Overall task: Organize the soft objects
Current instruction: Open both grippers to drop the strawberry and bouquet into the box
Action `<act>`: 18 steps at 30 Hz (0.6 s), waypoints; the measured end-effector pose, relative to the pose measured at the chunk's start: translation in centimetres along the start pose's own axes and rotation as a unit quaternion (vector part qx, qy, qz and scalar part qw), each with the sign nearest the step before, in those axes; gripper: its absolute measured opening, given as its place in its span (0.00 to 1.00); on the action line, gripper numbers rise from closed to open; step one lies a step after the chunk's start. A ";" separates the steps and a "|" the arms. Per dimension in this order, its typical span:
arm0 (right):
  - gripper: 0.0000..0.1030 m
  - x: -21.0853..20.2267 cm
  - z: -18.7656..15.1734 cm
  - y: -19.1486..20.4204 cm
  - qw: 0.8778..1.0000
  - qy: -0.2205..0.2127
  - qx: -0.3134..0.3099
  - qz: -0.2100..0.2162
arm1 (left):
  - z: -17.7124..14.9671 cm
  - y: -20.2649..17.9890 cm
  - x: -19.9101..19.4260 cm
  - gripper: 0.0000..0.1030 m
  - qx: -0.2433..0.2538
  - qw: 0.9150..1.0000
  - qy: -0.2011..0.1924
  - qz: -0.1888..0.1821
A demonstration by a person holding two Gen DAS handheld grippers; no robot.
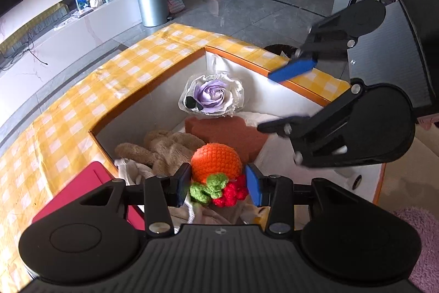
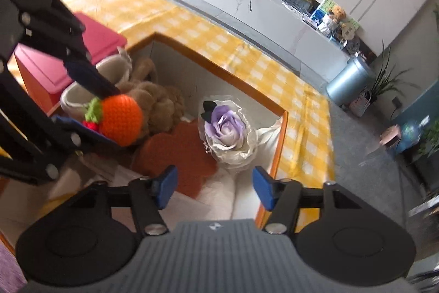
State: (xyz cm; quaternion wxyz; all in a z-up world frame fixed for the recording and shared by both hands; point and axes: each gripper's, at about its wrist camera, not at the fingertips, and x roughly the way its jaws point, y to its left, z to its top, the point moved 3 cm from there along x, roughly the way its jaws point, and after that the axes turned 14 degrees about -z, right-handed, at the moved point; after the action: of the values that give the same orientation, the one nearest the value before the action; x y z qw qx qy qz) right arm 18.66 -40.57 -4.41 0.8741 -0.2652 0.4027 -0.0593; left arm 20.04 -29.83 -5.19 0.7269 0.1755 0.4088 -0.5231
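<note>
Left gripper (image 1: 218,184) tilted down over orange-rimmed white box (image 1: 233,54), blue pads clamped on orange crocheted ball with green leaves and red berries (image 1: 216,165). Right gripper (image 2: 215,187) angled over box's right side, fingers apart, empty, above purple fabric rose in white wrap (image 2: 227,128).

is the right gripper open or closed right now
Open. The right gripper has its blue pads spread wide with nothing between them, hovering above the box near the purple rose.
</note>
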 end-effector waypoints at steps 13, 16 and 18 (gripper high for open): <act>0.32 -2.4 -2.5 1.1 0.997 0.008 0.078 0.017 | -2.1 -1.6 0.4 0.47 -0.044 0.992 0.118 -0.020; 0.32 -3.1 -3.3 1.3 0.996 0.010 0.087 0.018 | -2.0 -2.0 0.9 0.48 -0.043 0.990 0.133 -0.014; 0.33 -3.4 -3.7 1.2 0.995 0.013 0.094 0.021 | -2.1 -2.2 1.2 0.53 -0.037 0.989 0.144 -0.006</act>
State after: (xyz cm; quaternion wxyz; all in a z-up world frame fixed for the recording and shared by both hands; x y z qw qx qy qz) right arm 13.51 -40.01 -4.74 0.8910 -0.1724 0.4120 -0.0821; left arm 17.34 -30.04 -6.99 0.6630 0.2195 0.5295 -0.4815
